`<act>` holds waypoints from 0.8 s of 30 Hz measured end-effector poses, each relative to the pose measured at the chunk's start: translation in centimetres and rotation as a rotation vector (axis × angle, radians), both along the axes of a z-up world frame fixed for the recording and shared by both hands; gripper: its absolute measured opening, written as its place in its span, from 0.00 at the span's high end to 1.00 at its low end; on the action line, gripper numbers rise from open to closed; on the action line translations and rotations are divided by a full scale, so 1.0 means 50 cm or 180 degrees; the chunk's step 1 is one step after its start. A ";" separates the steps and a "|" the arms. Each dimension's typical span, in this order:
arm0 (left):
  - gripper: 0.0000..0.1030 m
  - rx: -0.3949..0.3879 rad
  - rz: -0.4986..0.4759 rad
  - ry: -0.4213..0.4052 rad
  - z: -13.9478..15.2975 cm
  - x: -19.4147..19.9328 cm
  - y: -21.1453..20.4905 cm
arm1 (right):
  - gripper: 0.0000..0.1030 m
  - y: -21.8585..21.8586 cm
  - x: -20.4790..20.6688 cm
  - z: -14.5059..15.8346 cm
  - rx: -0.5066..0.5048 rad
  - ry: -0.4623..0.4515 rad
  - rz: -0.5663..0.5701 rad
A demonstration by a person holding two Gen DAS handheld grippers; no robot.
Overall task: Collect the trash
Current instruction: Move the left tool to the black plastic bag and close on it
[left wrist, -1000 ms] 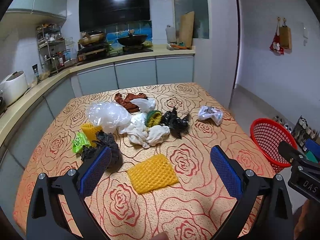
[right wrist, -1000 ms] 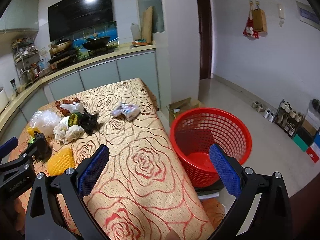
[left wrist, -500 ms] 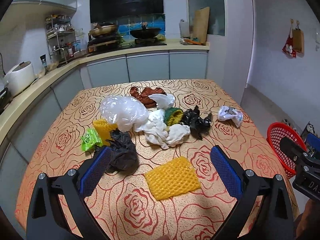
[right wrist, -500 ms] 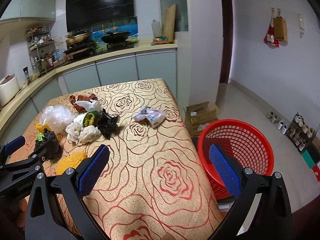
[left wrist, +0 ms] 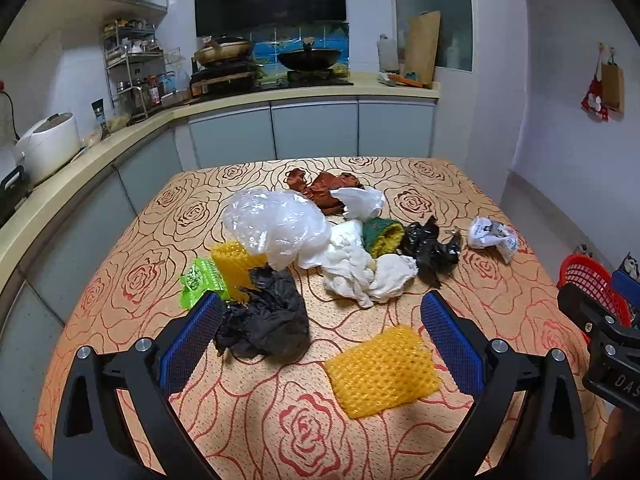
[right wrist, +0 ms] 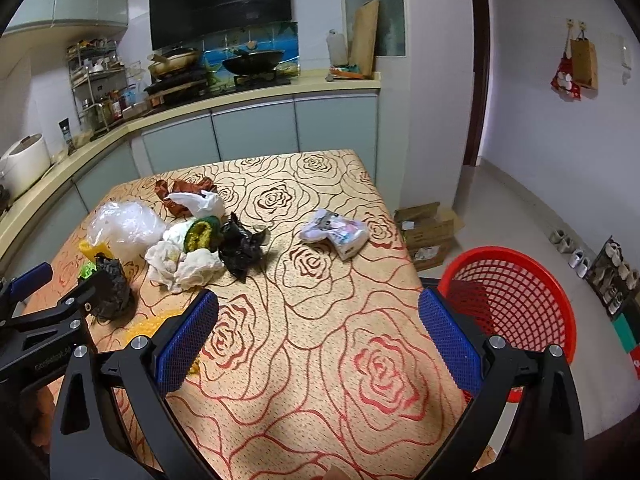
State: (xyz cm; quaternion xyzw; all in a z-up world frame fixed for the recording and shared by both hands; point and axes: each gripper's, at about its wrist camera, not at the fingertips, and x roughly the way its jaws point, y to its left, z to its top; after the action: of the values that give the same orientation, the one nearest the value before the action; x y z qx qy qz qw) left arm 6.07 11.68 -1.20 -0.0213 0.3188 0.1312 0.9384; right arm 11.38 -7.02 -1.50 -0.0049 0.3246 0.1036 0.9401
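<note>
Left wrist view: left gripper (left wrist: 322,338) hovers over the near part of the table with the rose-patterned orange cloth (left wrist: 404,444), blue-padded fingers (left wrist: 191,342) spread wide, nothing between them. Crumpled black plastic bag (left wrist: 268,318) sits just beside the left pad; flat yellow foam mesh sheet (left wrist: 382,370) lies between the fingers, closer to the right one, not touched. Further out is a trash cluster: clear plastic bag (left wrist: 276,228), second yellow mesh piece (left wrist: 234,260) partly under it, green snack wrapper (left wrist: 198,282), white crumpled tissues (left wrist: 360,272), green-and-yellow scrubbing sponge (left wrist: 382,234), small black plastic scrap (left wrist: 430,246), brown wrapper (left wrist: 324,192), white plastic bag (left wrist: 360,202). A printed white tissue pack (left wrist: 490,236) lies apart, near the right edge. Red mesh plastic basket (left wrist: 588,286) is partly visible off the table, right side. Right wrist view: right gripper (right wrist: 320,338) also wide open, empty, above bare tablecloth at the near right corner. Basket (right wrist: 516,300) stands on the floor just beside that table edge, well apart from the trash cluster; whether anything is inside cannot be told. Tissue pack (right wrist: 336,232) lies mid-table. Left gripper's (right wrist: 40,308) arm shows at the left edge, next to the black bag (right wrist: 112,284).
</note>
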 end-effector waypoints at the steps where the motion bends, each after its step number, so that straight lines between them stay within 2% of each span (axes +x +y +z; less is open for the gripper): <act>1: 0.07 0.0001 0.0000 -0.0001 0.000 0.001 0.001 | 0.05 0.002 0.002 0.000 0.0015 0.0002 0.0000; 8: 0.07 0.0023 -0.0144 -0.0004 -0.001 0.005 -0.020 | 0.05 -0.012 0.004 -0.003 0.0065 0.0008 -0.0136; 15: 0.07 0.0047 -0.0346 -0.0008 0.000 0.015 -0.060 | 0.05 -0.064 -0.007 -0.009 0.0096 0.0068 -0.0451; 24: 0.07 0.0046 -0.0472 -0.0016 0.001 0.018 -0.094 | 0.05 -0.100 -0.018 -0.009 0.0094 0.0063 -0.0625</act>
State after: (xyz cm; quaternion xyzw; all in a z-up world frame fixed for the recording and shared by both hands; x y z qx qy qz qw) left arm 6.98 7.00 -1.14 0.0087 0.3162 0.0636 0.9465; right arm 10.46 -12.03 -1.95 0.0418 0.3313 0.0157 0.9425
